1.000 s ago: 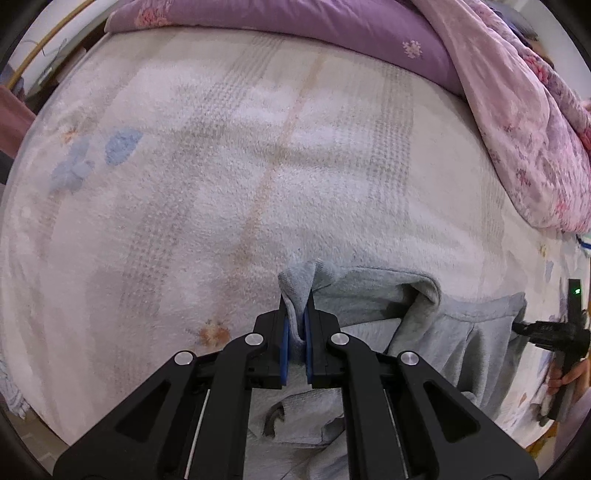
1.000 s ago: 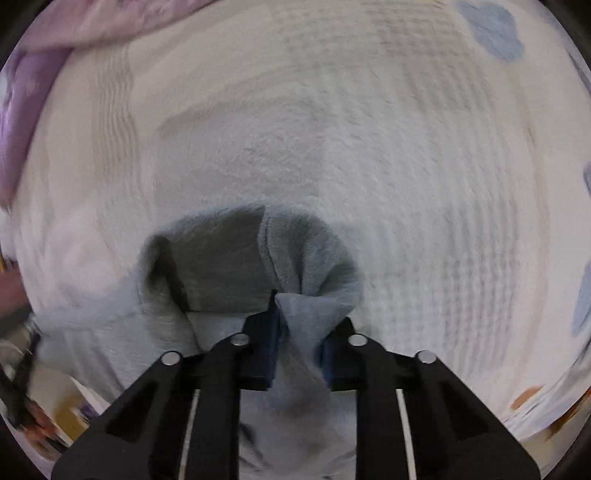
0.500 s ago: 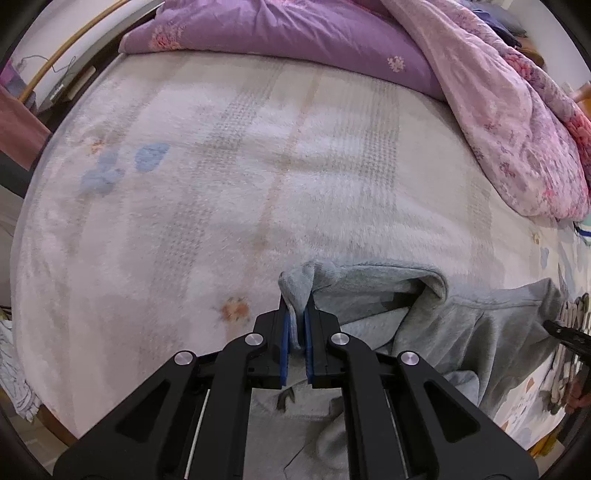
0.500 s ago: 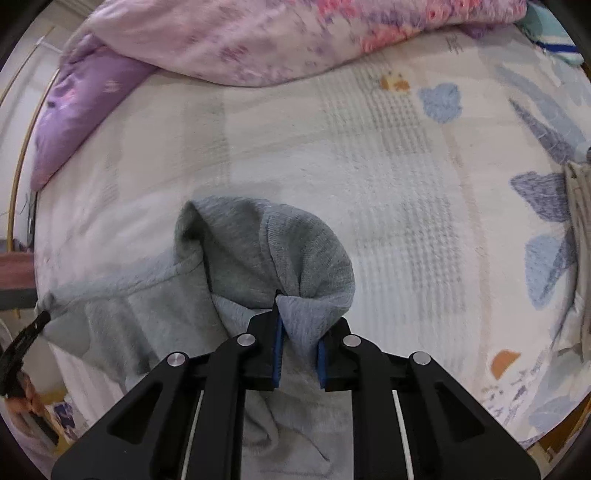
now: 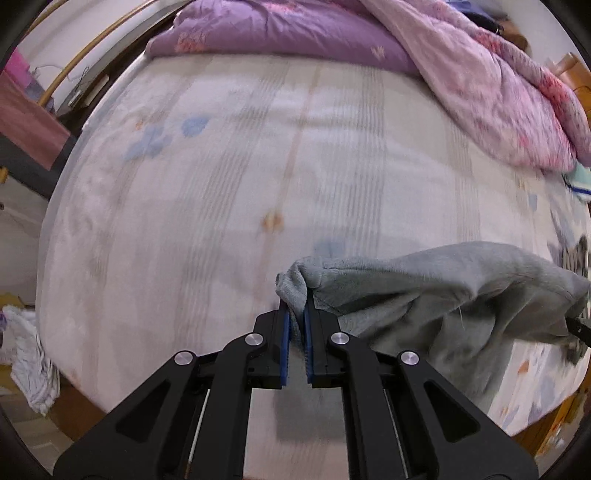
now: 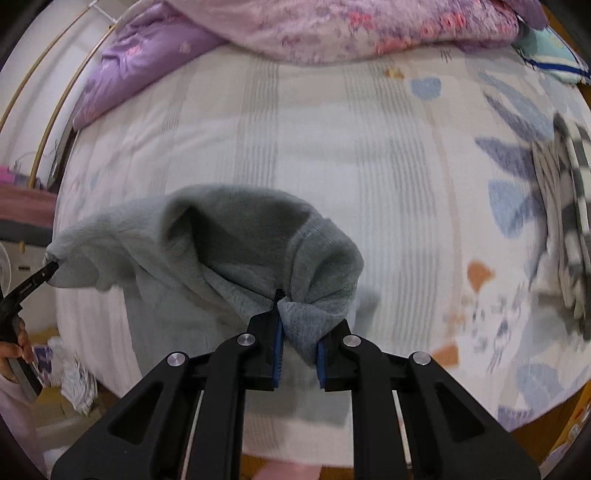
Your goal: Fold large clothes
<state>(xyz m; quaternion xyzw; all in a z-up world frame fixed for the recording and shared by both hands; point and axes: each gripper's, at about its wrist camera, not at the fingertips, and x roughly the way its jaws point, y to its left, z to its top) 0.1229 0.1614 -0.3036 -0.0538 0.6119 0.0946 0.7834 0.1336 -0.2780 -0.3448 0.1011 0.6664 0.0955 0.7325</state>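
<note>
Both my grippers, left (image 5: 296, 328) and right (image 6: 297, 334), have lifted the grey sweatshirt (image 6: 229, 251), each clamped on cloth; next I spread it flat on the bed (image 5: 258, 166)

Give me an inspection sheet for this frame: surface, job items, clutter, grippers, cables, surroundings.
Surface: bed with a pale patterned blanket.
Job's things: grey garment held up between both grippers, hanging over the bed.
Clutter: checked cloth at the bed's edge; pink quilt and purple quilt at the far end.
Grippers: left gripper shut on the garment's edge; right gripper shut on a bunched fold.
Cables: nothing seen.
Surroundings: white crumpled cloth on the floor.
</note>
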